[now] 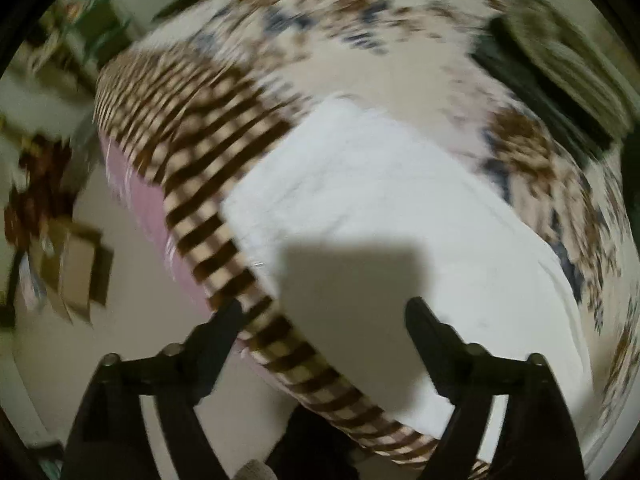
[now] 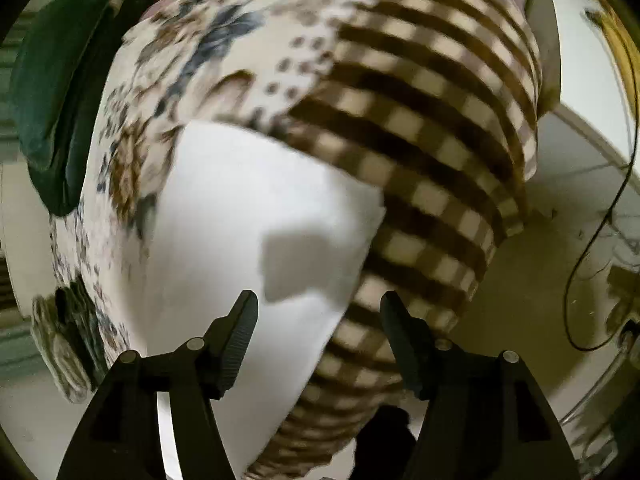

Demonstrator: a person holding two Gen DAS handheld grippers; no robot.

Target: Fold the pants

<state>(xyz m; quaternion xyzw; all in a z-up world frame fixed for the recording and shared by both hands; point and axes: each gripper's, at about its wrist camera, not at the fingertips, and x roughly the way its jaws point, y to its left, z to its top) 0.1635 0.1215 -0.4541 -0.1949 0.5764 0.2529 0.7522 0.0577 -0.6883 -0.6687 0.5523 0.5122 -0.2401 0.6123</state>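
Now both grippers, left gripper (image 1: 326,312) and right gripper (image 2: 318,306), hover jaws wide, empty, over white pants (image 1: 380,200) on the bed (image 1: 192,128); pinch edges evenly.

I see a bed (image 1: 400,40) covered by a floral sheet (image 2: 132,128) with a brown checked border (image 2: 440,120). White pants (image 1: 380,208) lie flat on it, touching the border. A dark green pillow (image 2: 52,80) rests at its edge.

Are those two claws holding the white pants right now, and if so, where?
Nothing is held. The left claw and the right claw are both open above the white pants.
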